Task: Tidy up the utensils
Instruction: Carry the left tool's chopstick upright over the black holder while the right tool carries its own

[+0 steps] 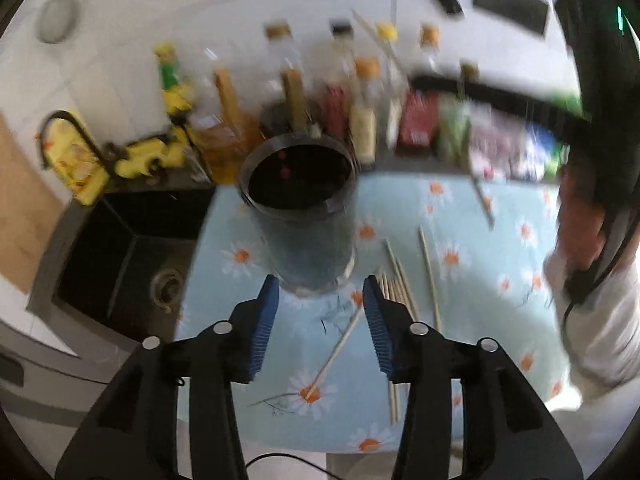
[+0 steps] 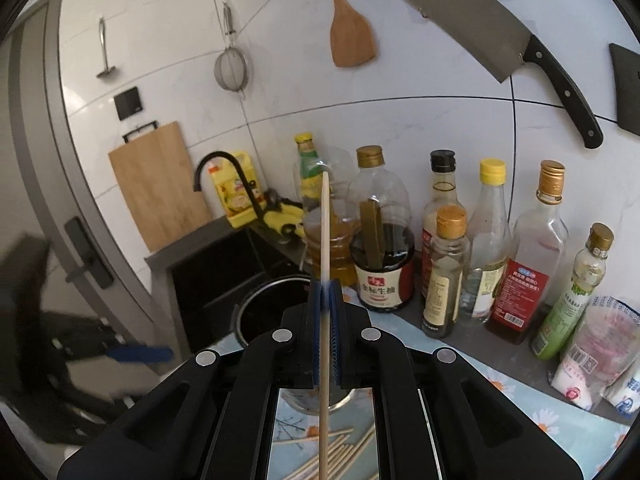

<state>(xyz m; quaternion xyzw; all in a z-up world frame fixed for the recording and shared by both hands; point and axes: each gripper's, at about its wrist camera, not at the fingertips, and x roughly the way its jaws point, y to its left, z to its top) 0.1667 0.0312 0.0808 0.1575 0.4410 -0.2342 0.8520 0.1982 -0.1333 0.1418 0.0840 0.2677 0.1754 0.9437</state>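
Right tongs (image 2: 325,320) gripped one chopstick (image 2: 325,224) upright above the dark cup (image 1: 298,204); left tongs (image 1: 320,320) hung open near its base. Lowering it straight and centred seemed wisest.

Bottles (image 1: 362,120) close behind holder (image 1: 298,216)

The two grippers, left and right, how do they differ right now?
The left gripper is open, its blue pads spread apart and holding nothing; the right gripper is shut on a chopstick. The left gripper points down toward the dark holder cup on the daisy cloth; the right gripper faces the bottles and wall, its chopstick pointing up. Both have black bodies and blue ribbed pads.
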